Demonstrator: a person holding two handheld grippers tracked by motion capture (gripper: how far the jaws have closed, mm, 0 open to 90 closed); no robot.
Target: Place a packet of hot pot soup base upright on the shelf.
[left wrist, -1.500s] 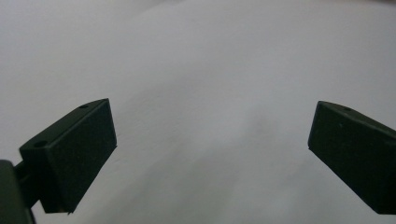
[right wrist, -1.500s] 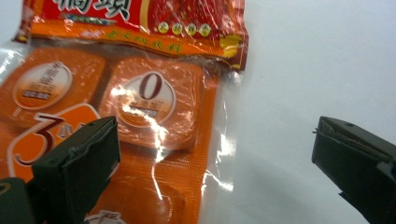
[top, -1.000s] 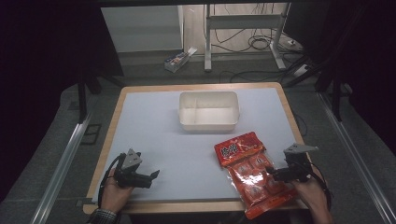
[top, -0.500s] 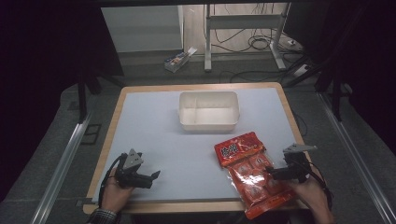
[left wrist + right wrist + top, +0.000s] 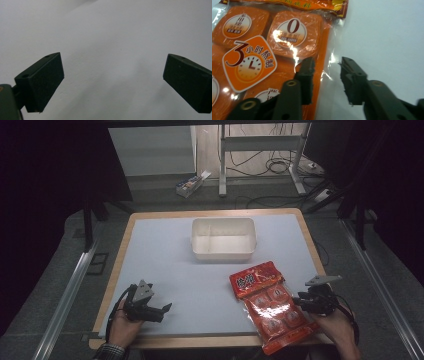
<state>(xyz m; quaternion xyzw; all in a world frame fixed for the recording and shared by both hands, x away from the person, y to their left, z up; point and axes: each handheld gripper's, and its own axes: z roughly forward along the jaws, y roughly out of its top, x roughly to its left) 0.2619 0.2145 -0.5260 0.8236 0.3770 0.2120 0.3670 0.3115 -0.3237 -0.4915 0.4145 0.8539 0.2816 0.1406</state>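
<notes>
The right hand-held gripper [image 5: 325, 68] is straddling the clear side seam of the red pack [image 5: 270, 302], its jaws parted and not yet pinching anything, one jaw over the printed film and the other over bare bench [image 5: 165, 255]. The pack is lying flat at the near right of the bench, its lower end overhanging the front edge, well short of the white tub [image 5: 223, 238]. The left hand-held gripper [image 5: 112, 82] is sitting released over bare bench, holding nothing. The seam looks thin and slick, so a shallow bite is risking a slip or a tear; a lift by one edge is likely leaving the pack swinging and sagging, and it may be catching the tub rim
</notes>
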